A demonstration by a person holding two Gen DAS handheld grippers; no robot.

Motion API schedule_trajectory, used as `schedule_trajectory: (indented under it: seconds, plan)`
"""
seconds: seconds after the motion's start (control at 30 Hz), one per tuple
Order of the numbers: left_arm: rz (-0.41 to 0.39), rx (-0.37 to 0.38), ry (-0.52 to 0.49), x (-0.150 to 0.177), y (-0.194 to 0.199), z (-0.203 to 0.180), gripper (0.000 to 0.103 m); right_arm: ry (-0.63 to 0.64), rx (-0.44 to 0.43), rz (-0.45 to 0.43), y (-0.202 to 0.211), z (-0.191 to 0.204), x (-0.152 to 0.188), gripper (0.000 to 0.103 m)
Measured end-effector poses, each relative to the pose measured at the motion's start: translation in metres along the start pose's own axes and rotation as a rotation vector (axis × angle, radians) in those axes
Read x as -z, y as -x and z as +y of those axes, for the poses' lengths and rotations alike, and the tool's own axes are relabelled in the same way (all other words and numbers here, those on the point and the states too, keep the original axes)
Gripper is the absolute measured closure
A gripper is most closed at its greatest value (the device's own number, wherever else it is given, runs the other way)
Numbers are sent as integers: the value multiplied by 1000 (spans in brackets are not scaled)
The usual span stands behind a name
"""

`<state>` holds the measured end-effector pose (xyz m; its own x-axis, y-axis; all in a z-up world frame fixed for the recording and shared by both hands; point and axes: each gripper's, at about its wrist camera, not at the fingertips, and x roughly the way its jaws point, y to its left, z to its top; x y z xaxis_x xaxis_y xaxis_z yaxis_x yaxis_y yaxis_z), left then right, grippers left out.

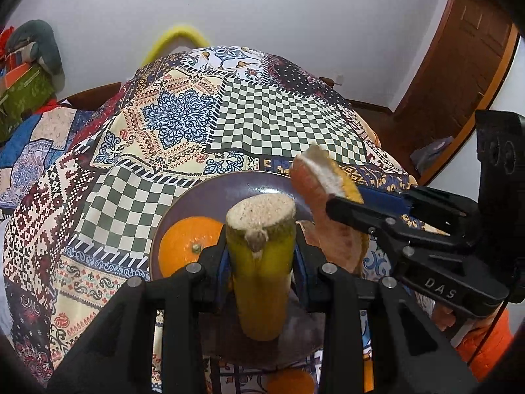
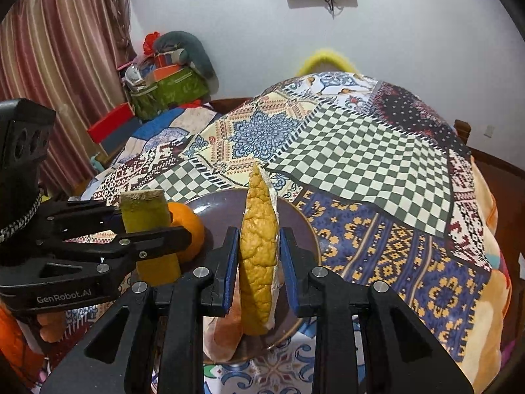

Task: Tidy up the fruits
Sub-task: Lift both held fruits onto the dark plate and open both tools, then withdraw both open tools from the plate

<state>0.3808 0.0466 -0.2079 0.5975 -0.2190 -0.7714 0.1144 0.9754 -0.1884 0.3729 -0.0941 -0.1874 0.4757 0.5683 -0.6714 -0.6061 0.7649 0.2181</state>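
Clearly "GenRobot.AI"-marked left gripper [image 2: 147, 233] pinches banana [image 1: 262, 262]; "DAS"-marked right gripper [image 1: 344, 202] pinches peel [image 2: 259, 262].

Both tools are matte black plastic. The left gripper [image 1: 261, 259] has angular, ribbed finger arms with triangular cut-outs, round silver screws at the joints and blue pads lining the inner faces; the right gripper [image 2: 259, 256] is built the same. Seen from the side at the right of the left view, the right one bears white "DAS" lettering. At lower left of the right view, the left one reads "GenRobot.AI", with a braided black-and-white cord behind. An orange sleeve [image 1: 485, 344] shows below.
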Motion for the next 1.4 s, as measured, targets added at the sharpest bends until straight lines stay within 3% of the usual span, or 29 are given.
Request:
schedule_trajectory:
  seconds: [0.1,0.27,0.5,0.87,1.07,1.27,1.4]
  plan:
    - [0,5,17,-2,0,3,61,0,1,11,-2,0,1,78]
    - [-10,-23,-3,3,6,1,61,13,4,24,1,3,3,72]
    - [-39,-45,-20,10,30,-5,61,26,25,13,15,8,6,72]
    - [-103,-68,-23,24,87,-13,61,34,66,-59,68,28,13,69]
    - [-132,-84,-23,45,118,-18,49,26,90,-99,98,39,27,51]
    - [-124,-117,-17,69,137,-20,34,32,114,-107,115,51,45,41]
    - [-100,-118,8,86,140,-23,27,24,119,-99,124,55,60,39]
